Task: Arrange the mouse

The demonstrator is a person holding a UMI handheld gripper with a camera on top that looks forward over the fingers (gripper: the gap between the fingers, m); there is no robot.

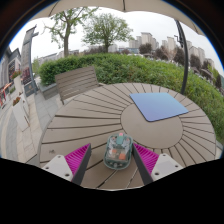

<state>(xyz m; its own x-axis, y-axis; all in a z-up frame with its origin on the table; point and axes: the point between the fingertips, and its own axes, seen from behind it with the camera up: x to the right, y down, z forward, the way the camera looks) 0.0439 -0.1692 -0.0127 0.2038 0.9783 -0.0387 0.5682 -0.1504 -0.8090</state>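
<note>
The gripper [118, 160] hangs low over a round slatted wooden worktop [90, 120], its two fingers spread apart with the magenta pads [77, 156] facing inward. The mouse [118, 150] sits between the jaws, resting on the worktop's boards. Whether the pads touch its sides cannot be told: a thin strip of wood seems to show on either side, so it reads as standing between them rather than clamped.

The mouse is small and rounded, grey-green on top with a paler, shiny patch on its back and a touch of orange or red toward the near end. Its long axis runs roughly along the fingers, pointing away from the gripper.

Just ahead of the jaws the boards fan out bare, giving open surface in front and to the left of the fingers. Farther ahead and to the right lies a light blue mat [158, 105], flat on the wood and well apart from the mouse. The worktop's curved rim runs close on the right and arcs round beyond the mat.

Beyond the far rim stands a slatted chair back [77, 82], then a green hedge [130, 68], trees [105, 30] and distant buildings [150, 42] under a pale sky.
</note>
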